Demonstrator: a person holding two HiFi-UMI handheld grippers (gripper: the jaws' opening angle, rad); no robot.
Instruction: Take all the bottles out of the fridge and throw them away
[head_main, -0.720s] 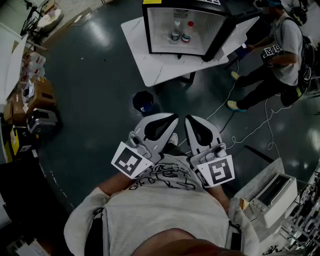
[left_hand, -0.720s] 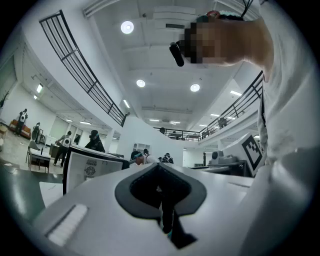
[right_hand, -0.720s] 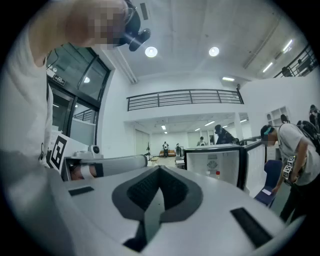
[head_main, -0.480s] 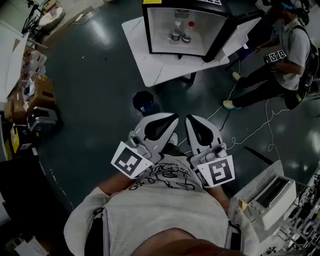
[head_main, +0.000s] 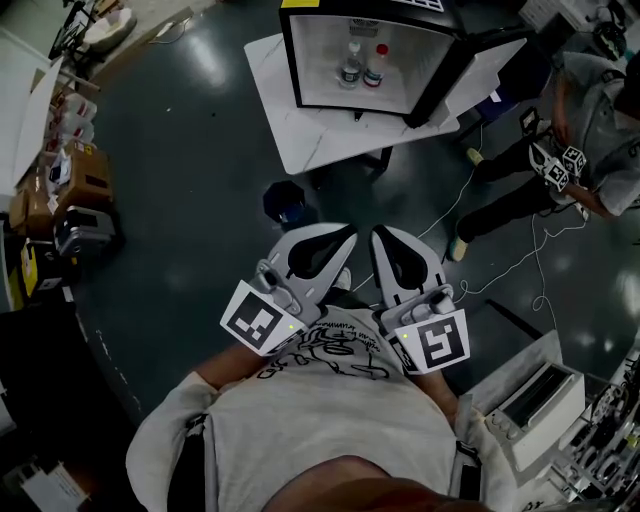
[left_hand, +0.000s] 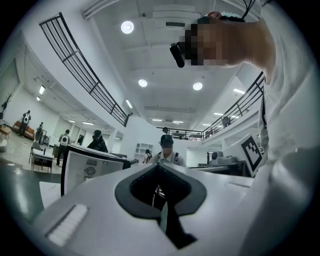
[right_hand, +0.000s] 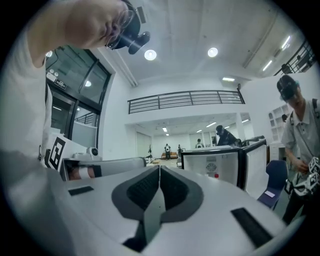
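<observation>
Change vs. earlier frames: only the bystander in a light shirt (head_main: 598, 110) moves, from standing beside the open door to stooping at the right edge of the head view, well apart from it

Left claw (head_main: 342, 240) and right claw (head_main: 384, 242) sit in the same place as before, side by side at the wearer's chest and roughly level. Each gripper view shows the tips meeting with nothing between them, so both are closed and empty

Black mini fridge with a white interior (head_main: 289, 55) is unchanged on the white marble-patterned surface (head_main: 300, 140), door swung open to the right. Inside, upright and just beside each other, are a clear plastic bottle with a dark label (head_main: 350, 66) and a clear plastic bottle with a red cap (head_main: 376, 62). Neither is touched

Small dark blue bin (head_main: 287, 203) stands on the floor between the wearer and the surface; it is the likely place to throw the bottles

Reading: the task is not yet started, with both bottles left to take out. The bystander's shift appears to leave the fridge front free. Next, judged: approach, open one claw, take the nearer bottle by its body
</observation>
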